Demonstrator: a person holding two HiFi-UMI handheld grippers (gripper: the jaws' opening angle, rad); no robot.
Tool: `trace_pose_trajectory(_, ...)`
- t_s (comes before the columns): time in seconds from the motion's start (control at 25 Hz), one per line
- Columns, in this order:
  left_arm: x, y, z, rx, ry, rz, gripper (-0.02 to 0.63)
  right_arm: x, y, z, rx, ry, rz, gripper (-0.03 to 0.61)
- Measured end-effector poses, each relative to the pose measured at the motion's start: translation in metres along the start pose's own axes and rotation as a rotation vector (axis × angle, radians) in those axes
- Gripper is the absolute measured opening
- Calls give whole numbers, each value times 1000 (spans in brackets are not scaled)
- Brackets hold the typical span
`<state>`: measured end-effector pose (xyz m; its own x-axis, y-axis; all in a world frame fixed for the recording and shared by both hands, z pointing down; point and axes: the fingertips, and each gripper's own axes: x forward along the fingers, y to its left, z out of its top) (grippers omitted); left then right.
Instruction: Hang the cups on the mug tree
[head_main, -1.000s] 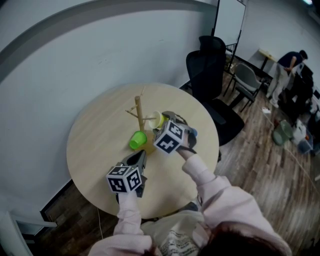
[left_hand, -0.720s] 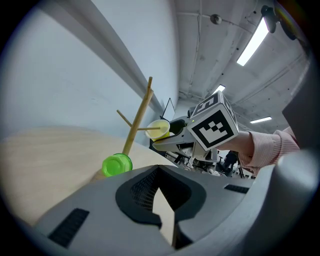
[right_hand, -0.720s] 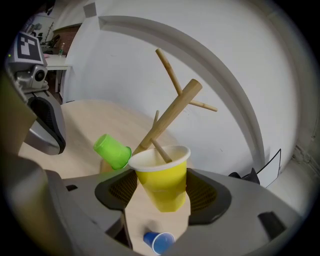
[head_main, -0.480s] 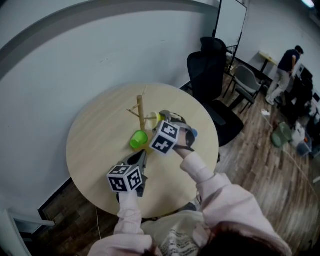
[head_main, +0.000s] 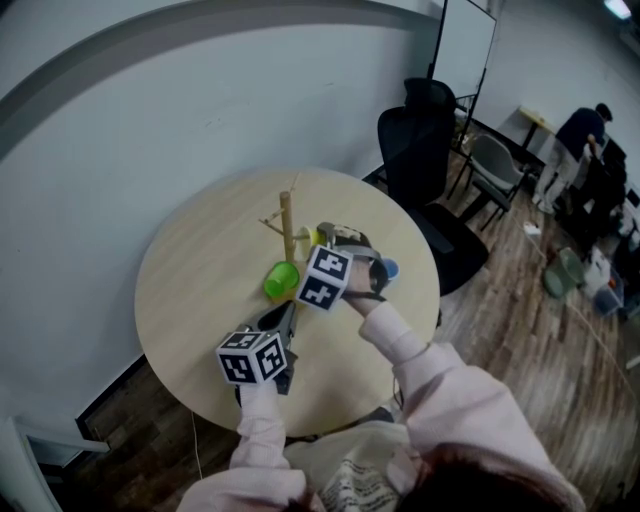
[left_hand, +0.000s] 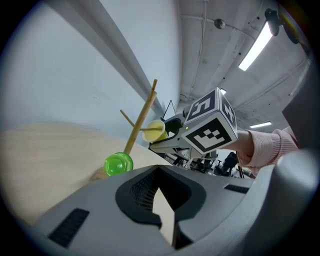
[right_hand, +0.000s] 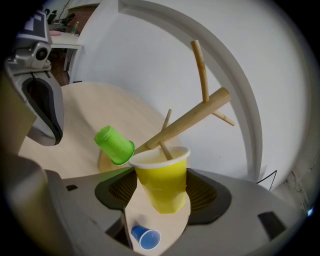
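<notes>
Head view: on the round table stands the mug tree. The right gripper is just beside the tree, and the left gripper is farther from it, nearer the person.

Left gripper view: its jaws are pressed together, with nothing between them.

Right gripper view: its jaws pinch the yellow cup, tilted, its mouth around a peg of the tree. A green cup sits low by the tree's foot.

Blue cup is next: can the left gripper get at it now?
Probably not directly: the blue cup lies beyond the right gripper and its hand, which cross the left gripper's path.
</notes>
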<state>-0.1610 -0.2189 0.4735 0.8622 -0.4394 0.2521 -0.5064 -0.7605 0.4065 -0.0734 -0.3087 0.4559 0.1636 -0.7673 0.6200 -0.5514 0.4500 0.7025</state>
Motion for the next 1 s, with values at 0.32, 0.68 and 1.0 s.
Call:
trace_pose_trajectory(0.32, -3, 1, -5, -9, 7, -4, 5, 2, 1, 6, -81, 25, -23, 299)
trace_pose_trajectory(0.68, -10, 4, -7, -23, 2, 9, 5, 4, 4, 12, -138, 18, -45, 299)
trace_pose_trajectory(1.0, -13, 6, -8, -31, -2, 16, 5, 6, 5, 15, -176, 8, -57, 301)
